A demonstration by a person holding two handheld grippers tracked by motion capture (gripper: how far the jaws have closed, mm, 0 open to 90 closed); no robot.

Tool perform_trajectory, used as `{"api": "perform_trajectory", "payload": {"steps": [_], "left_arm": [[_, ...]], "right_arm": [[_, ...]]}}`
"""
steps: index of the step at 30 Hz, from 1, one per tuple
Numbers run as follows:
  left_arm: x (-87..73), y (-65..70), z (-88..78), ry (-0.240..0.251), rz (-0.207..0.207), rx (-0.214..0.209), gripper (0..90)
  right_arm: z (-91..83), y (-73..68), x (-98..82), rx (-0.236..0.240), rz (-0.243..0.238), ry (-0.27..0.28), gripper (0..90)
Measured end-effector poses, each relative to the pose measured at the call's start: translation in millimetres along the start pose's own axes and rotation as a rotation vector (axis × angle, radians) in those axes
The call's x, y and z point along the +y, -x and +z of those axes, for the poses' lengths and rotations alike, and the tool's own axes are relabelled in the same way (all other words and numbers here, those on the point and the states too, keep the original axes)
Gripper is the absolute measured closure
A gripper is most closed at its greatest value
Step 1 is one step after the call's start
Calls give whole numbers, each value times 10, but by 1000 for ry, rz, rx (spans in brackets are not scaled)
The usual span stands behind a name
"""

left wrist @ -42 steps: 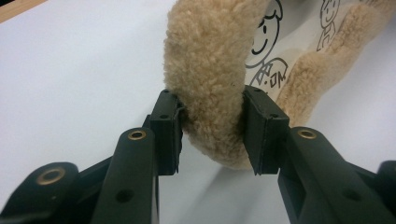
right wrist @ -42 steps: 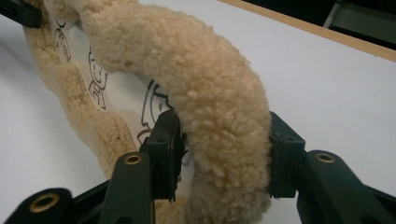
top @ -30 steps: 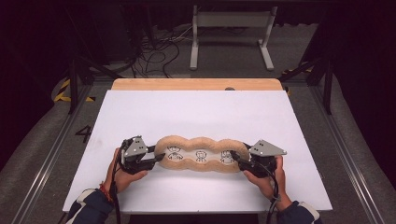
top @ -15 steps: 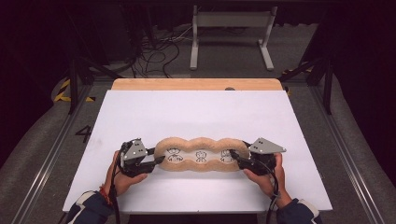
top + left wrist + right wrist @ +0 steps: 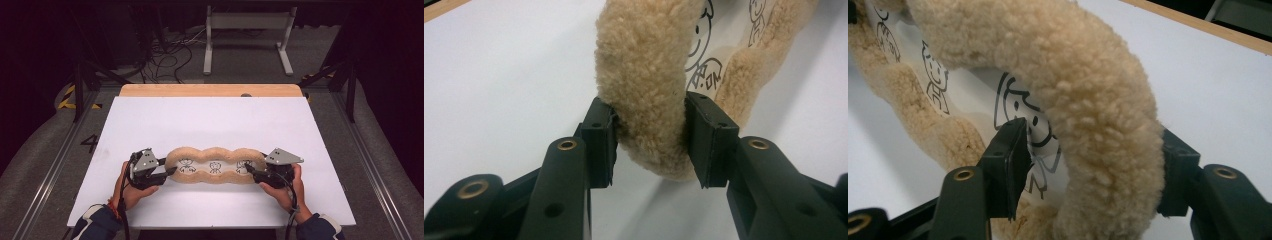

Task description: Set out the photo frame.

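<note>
High view: the fleecy tan mat, printed with cartoon children, lies across the near middle of the white table, with the left gripper at one end and the right gripper at the other.
Left gripper view: both pads press the plush rim; a firm clamp.
Right gripper view: jaws have just been opening; they straddle the rim, the inner pad standing apart from it.
Risk: with the right side freed, a left pull could drag or fold the mat.
Change: hands and mat sit as they did a second ago.
</note>
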State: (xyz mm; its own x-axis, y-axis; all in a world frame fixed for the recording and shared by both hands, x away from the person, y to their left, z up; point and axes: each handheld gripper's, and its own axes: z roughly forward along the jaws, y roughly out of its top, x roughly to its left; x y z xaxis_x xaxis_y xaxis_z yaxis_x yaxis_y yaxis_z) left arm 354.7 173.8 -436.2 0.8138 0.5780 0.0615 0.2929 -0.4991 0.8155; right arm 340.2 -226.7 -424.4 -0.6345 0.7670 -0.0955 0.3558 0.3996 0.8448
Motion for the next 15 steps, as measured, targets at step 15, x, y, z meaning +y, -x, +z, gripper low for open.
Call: {"api": "perform_trajectory", "payload": {"steps": [15], "left_arm": [[29,83,-5,-14,49,19,447]], "right_arm": [[-51,-26,13,10,0,-19,357]]}}
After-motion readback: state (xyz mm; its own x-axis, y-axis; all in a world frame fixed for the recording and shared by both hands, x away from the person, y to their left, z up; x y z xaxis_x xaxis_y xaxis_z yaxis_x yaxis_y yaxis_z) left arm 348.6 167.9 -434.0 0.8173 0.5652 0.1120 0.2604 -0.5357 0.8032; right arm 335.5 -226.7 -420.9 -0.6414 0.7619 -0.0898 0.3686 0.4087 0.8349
